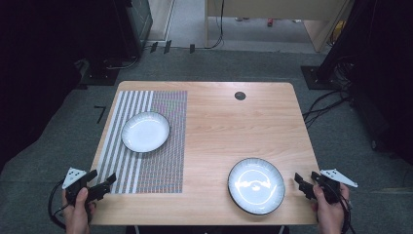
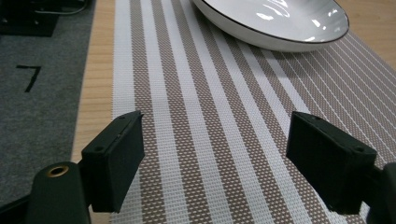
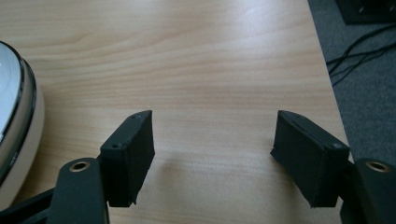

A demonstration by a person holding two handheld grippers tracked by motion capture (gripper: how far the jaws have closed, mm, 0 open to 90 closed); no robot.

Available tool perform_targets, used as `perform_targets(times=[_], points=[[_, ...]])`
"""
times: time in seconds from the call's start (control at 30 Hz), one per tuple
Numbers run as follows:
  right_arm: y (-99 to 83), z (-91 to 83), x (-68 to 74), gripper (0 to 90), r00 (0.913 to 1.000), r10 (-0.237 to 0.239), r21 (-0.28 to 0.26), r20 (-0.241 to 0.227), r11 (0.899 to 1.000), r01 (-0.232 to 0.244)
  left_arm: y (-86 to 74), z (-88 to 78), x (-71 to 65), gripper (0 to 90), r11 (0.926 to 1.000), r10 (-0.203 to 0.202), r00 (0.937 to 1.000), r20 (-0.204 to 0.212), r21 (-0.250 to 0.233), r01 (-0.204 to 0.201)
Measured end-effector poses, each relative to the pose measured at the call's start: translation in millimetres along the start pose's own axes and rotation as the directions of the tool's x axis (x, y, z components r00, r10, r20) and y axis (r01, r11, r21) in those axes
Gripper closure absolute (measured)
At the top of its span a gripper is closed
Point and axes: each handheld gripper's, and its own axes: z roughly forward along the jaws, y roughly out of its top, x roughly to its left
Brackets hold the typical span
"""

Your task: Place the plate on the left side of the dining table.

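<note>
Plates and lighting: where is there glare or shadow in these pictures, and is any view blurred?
High view: lamp glare on the near plate; room edges dark. Left gripper view: bright streaks on the far plate; mat weave sharp. Right gripper view: soft shadows on the table under the right tool; wood slightly soft, no motion blur.

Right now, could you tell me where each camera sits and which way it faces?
High view: above the person's side, looking forward and down on the table; shows both hands, the left gripper and the right gripper.
Left gripper view: rides the left gripper, looking along its open jaws over the striped mat toward the far plate.
Right gripper view: rides the right gripper, looking along its open jaws over bare wood, the near plate at its left edge.
Shared: each plate also shows in the high view.
</note>
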Motion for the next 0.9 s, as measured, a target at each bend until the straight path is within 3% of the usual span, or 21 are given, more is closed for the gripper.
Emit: perform_targets(times=[0.17, 0.23, 0.4, 0.47, 0.9], points=[[0.1, 1.3, 2.2, 27.5, 0.9994, -0.034, 0.02, 0.011, 0.999, 0.033, -0.7, 2.5, -0.5, 17.9, 0.9998, 0.005, 1.0, -0.002, 0.019, -0.005], [0.1, 2.2, 4.5, 27.2, 0.9983, -0.052, 0.026, 0.027, 0.998, 0.051, -1.9, 5.9, -1.0, 17.6, 0.9987, 0.01, 0.9998, -0.016, 0.051, -0.009], [-0.1, 3.6, 9.0, 26.4, 0.9949, -0.085, 0.039, 0.054, 0.996, 0.083, -2.5, 9.0, -4.8, 17.1, 0.9964, 0.041, 0.9986, -0.032, 0.076, -0.038], [-0.4, 5.0, 13.2, 25.8, 0.9893, -0.123, 0.053, 0.079, 0.992, 0.119, -3.2, 11.7, -7.6, 16.3, 0.9935, 0.067, 0.9965, -0.049, 0.096, -0.062], [-0.5, 5.2, 13.6, 25.0, 0.9893, -0.127, 0.054, 0.072, 0.991, 0.123, -3.2, 14.3, -12.5, 14.9, 0.9866, 0.119, 0.99, -0.076, 0.121, -0.109]])
